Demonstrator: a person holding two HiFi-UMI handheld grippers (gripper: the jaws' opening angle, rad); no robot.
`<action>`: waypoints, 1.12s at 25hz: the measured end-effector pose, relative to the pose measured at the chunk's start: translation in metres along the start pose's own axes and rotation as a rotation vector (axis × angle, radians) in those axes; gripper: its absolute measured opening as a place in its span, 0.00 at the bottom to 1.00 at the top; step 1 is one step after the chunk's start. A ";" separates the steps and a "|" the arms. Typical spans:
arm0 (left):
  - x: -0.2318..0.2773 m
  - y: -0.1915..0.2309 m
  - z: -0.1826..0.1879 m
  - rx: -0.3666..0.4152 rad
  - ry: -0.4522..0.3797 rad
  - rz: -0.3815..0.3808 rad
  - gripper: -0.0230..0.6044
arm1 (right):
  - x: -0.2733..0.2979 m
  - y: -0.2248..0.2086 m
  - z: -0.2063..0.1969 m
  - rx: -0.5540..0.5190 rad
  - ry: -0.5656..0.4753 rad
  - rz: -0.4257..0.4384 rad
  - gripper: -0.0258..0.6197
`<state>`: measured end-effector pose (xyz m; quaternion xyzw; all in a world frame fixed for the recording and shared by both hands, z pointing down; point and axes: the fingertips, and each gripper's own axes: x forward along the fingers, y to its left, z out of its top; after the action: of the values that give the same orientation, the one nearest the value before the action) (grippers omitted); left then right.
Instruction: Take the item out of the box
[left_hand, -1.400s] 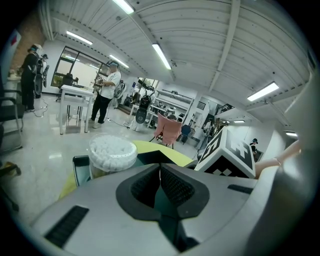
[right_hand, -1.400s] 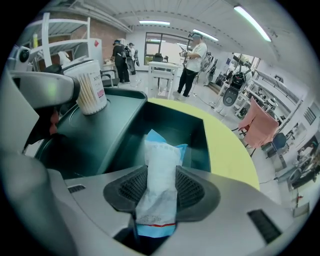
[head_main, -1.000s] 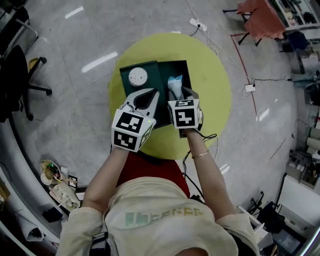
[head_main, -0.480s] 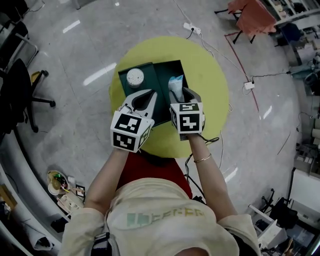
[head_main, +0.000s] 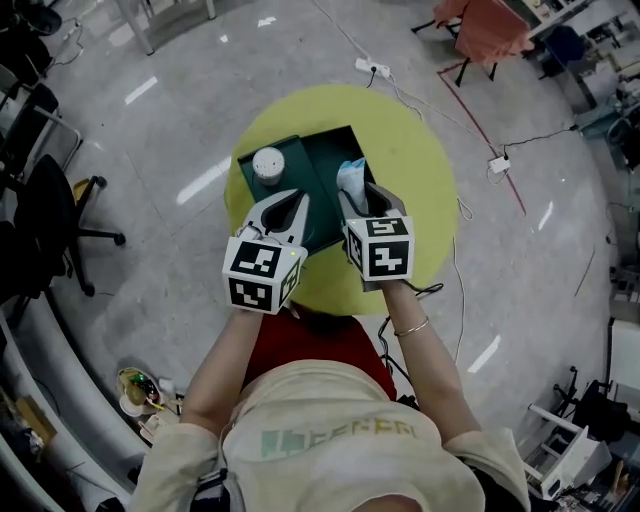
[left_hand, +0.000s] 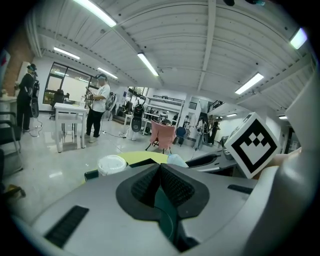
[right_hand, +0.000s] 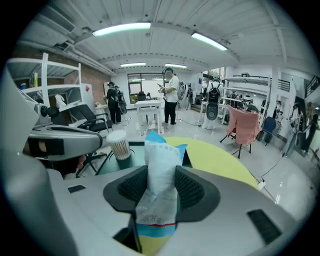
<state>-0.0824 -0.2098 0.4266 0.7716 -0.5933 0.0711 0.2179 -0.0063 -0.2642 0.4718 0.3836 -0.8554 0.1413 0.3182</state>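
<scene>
A dark green open box (head_main: 325, 150) lies on the round yellow table (head_main: 425, 170). My right gripper (head_main: 368, 190) is shut on a white and blue packet (head_main: 351, 176), which stands upright over the box's right half. In the right gripper view the packet (right_hand: 160, 155) fills the gap between the pads of that gripper (right_hand: 159, 175). My left gripper (head_main: 296, 196) is shut on a thin green edge of the box (left_hand: 161, 200), seen between its pads. A white round container (head_main: 268, 163) sits in the box's left half, beyond the left gripper (left_hand: 160, 167).
A black office chair (head_main: 45, 215) stands on the floor at the left. A power strip (head_main: 372, 68) and cables lie beyond the table, near a pink-draped chair (head_main: 490, 25). Several people (right_hand: 171, 97) stand by a white table (right_hand: 150, 107) farther off.
The head camera has shifted, so the table sits slightly lower in view. Both grippers keep their holds and their places over the box.
</scene>
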 end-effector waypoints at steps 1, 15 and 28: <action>-0.002 -0.001 0.001 0.004 -0.001 0.002 0.08 | -0.004 0.001 0.001 0.011 -0.011 0.004 0.35; -0.040 0.000 -0.002 0.042 -0.014 0.027 0.08 | -0.048 0.035 0.011 0.117 -0.159 0.056 0.35; -0.083 0.010 -0.002 0.058 -0.053 0.052 0.08 | -0.085 0.065 0.011 0.165 -0.264 0.063 0.35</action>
<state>-0.1151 -0.1374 0.3997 0.7636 -0.6164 0.0736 0.1776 -0.0176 -0.1784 0.4081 0.3969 -0.8867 0.1695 0.1659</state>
